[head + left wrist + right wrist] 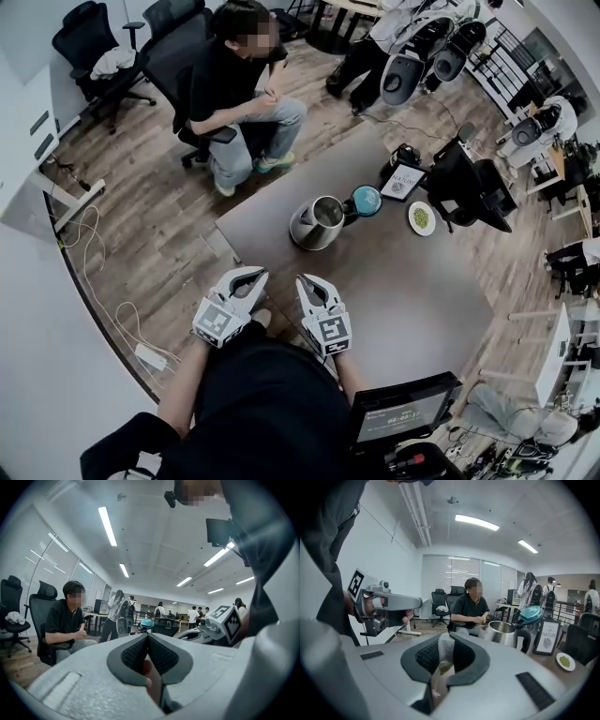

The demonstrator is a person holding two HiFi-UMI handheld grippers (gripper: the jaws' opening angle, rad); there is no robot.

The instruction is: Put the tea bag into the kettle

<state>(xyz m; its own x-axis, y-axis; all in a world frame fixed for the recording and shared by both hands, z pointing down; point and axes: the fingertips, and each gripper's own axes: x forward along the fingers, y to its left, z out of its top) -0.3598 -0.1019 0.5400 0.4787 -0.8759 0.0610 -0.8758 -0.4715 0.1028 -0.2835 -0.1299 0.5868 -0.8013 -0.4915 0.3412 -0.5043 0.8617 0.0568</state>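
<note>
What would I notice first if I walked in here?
Probably the shiny steel kettle in the middle of the grey table, with its teal lid standing open. Next, at the table's near edge, the right claw pinches a small white tea bag. A person in black sits on a chair beyond the table.

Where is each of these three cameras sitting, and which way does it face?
Head view: on the person's head, steeply down at table and kettle; left gripper and right gripper show.
Left gripper view: on the left gripper, facing across the room; shut jaws show.
Right gripper view: on the right gripper, facing the seated person; jaws clamp the tea bag.
All share the seated person.
</note>
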